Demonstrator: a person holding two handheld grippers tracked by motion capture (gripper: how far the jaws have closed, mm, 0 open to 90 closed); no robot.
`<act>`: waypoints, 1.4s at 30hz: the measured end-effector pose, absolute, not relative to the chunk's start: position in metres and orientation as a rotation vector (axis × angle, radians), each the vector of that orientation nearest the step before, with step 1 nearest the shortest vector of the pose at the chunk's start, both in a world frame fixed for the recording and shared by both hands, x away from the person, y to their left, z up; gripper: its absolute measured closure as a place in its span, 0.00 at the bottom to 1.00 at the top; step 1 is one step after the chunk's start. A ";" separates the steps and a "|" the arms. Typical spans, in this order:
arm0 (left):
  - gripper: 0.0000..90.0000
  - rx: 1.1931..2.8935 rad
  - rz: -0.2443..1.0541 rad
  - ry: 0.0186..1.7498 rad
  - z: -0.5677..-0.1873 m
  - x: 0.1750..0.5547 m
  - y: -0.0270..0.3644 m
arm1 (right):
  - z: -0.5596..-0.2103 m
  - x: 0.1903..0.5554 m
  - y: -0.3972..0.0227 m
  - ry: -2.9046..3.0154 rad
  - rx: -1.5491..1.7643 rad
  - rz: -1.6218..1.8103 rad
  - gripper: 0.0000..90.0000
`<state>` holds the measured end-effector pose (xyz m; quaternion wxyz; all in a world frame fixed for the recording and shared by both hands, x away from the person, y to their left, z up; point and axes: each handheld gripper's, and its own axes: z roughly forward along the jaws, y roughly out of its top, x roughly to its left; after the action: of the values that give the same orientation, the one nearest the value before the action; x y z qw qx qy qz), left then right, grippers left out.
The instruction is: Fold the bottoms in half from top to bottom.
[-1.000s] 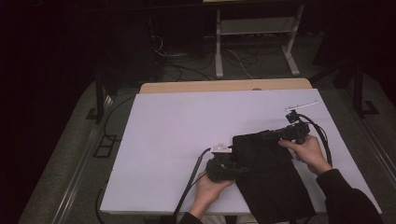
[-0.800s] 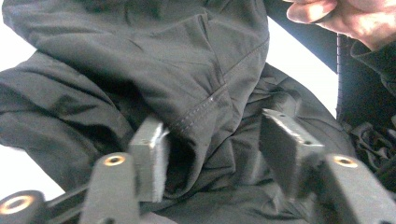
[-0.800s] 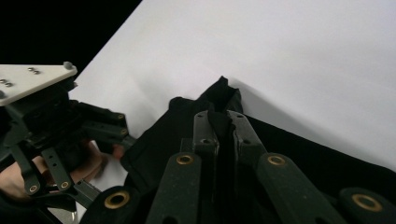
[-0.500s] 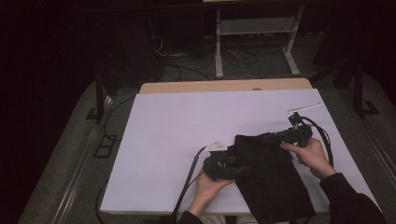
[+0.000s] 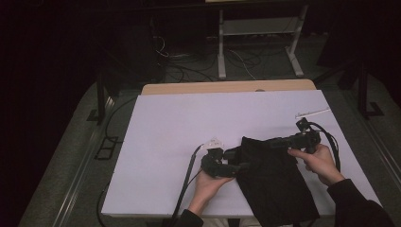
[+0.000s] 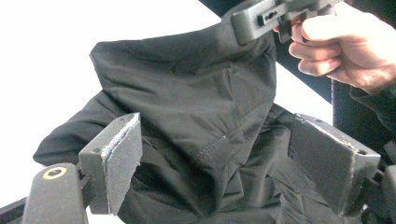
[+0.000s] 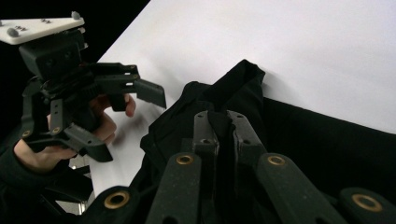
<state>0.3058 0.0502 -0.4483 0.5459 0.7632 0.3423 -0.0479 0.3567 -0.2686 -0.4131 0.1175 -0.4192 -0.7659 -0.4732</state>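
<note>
A black cloth [image 5: 274, 182] lies on the white table [image 5: 189, 127], in the near-right part of it, with its lower end hanging over the near edge. From the table's middle the cloth sits at about five o'clock.

The right gripper [image 5: 276, 143] reaches in from three o'clock of the cloth's top edge. In the right gripper view its jaws are pressed together on a raised fold of the cloth [image 7: 224, 112], pinching it; the fabric peaks just above the jaw tips and slopes down on both sides. In the left gripper view that same gripper [image 6: 243, 21] holds the cloth's top corner up at one o'clock, with the person's right hand [image 6: 341, 51] wrapped round the handle.

The left gripper [image 5: 236, 160] is at the cloth's left edge, at nine o'clock of it, held by the left hand [image 5: 208, 182]. Its jaws have just been opening and now stand spread. In the left gripper view the cloth [image 6: 196, 116] bulges between the two pads [image 6: 123, 158], but neither pad presses on it; a stitched seam runs across the fabric between them. In the right gripper view the left gripper [image 7: 126, 112] stands just beside the cloth at ten o'clock, jaws apart and clear of it, with the grey plate on top.

A thin white strip [image 5: 312, 113] lies on the table at one o'clock of the cloth, well apart from it.
</note>
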 end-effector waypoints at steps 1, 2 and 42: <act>0.20 1.811 -0.114 0.812 -0.448 0.306 0.050 | -0.413 0.356 -0.269 -2.244 -1.221 -1.390 0.91; 0.19 1.813 -0.113 0.812 -0.447 0.307 0.050 | -0.412 0.355 -0.269 -2.241 -1.216 -1.391 0.91; 0.14 1.824 -0.058 0.886 -0.438 0.332 0.056 | -0.411 0.300 -0.285 -2.236 -1.109 -1.428 0.91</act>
<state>0.3319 0.0558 -0.4378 0.5281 0.7636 0.3708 -0.0241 0.3001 -0.2851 -0.4107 0.1326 -0.3823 -0.7706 -0.4924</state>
